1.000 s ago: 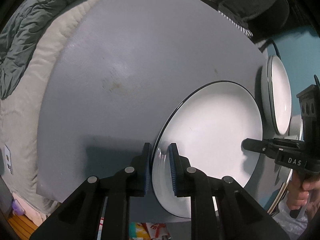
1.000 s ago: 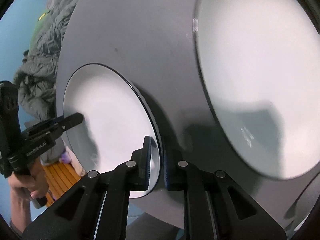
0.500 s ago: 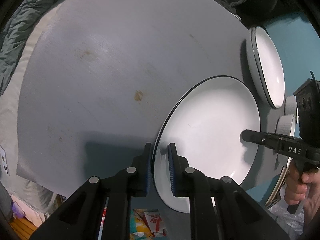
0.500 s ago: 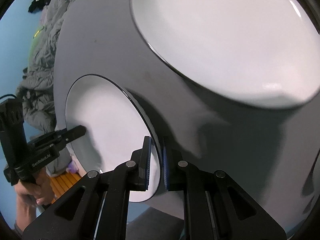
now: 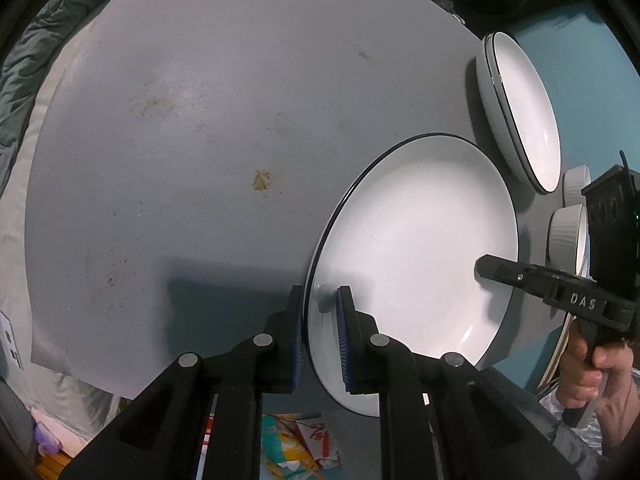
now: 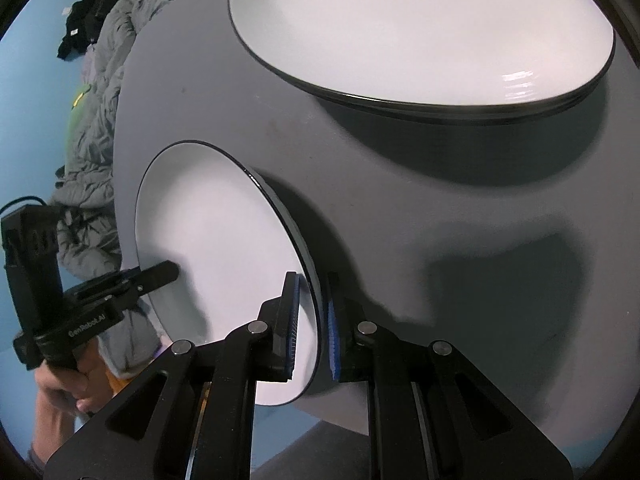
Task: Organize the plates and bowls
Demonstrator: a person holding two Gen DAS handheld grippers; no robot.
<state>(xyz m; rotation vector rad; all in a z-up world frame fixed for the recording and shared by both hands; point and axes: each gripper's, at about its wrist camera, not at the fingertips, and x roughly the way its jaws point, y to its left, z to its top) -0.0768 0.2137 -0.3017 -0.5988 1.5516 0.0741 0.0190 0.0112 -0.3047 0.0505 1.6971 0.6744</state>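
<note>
A white plate with a dark rim (image 5: 416,240) is held above the grey table (image 5: 224,120) by both grippers. My left gripper (image 5: 320,312) is shut on its near rim. My right gripper (image 6: 312,304) is shut on the opposite rim; the plate shows in the right wrist view (image 6: 216,232) too. The right gripper appears in the left wrist view (image 5: 520,276), the left one in the right wrist view (image 6: 132,280). A stack of white plates (image 6: 420,28) lies on the table close ahead of the right gripper, and shows at the far right in the left wrist view (image 5: 520,112).
Two white ribbed bowls (image 5: 568,232) stand at the table's right edge behind the right gripper. A grey-green quilt (image 6: 92,120) lies beyond the table. Colourful packaging (image 5: 296,444) lies below the table's near edge. The table has a brown stain (image 5: 261,180).
The held plate has been carried across the table toward the plate stack, which now sits closer in the right wrist view. Both grippers stay shut on its rim.
</note>
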